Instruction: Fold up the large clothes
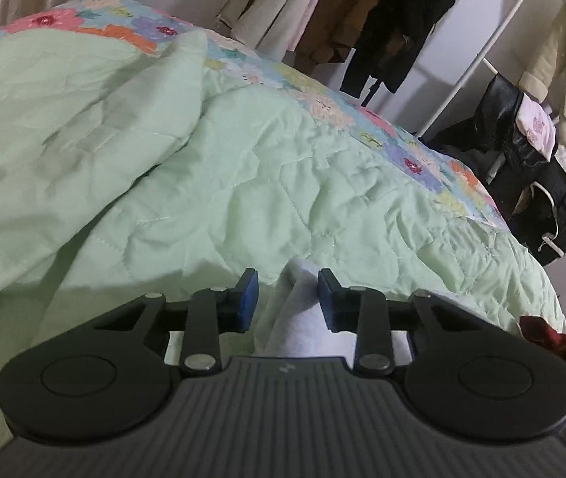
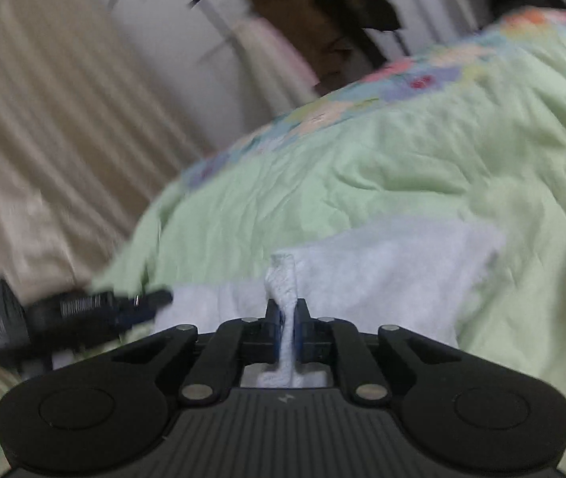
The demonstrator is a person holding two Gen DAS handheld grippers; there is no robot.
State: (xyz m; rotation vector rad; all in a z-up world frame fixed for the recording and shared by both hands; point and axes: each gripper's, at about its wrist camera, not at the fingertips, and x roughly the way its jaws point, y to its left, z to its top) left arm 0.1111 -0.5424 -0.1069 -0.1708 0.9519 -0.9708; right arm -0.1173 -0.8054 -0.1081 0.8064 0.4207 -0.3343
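White garment lies spread on the green quilt covering the bed, w/ a floral border strip along the quilt's far edge. Right gripper has its fingers pressed together on a bunched ridge of the white fabric; a twisted peak of cloth stands up just past the pads, so the pinch is on a fold, not a flat edge. Left gripper has fingers spread apart, a hump of the same white cloth rising between them but not squeezed; whether the pads touch it can't be told. From the right wrist view the left gripper sits off to the side near the garment's edge, blurred. Handling judgement: cloth looks soft, fleecy, light, no stiffness at all, so it'll sag and drape from whatever point is held, and a single pinch will let the rest trail. Prob not slippery given the fuzzy nap, not fragile either. Quilt underneath is wrinkled and soft too, so there's a risk of catching it along w/ the garment if the fingers go deep. Best hold: two well-separated spots along one edge or at corners, one per gripper, thin pinch thru the top layers only. Clothes rack w/ hanging coats stands beyond the bed, curtain to the side.
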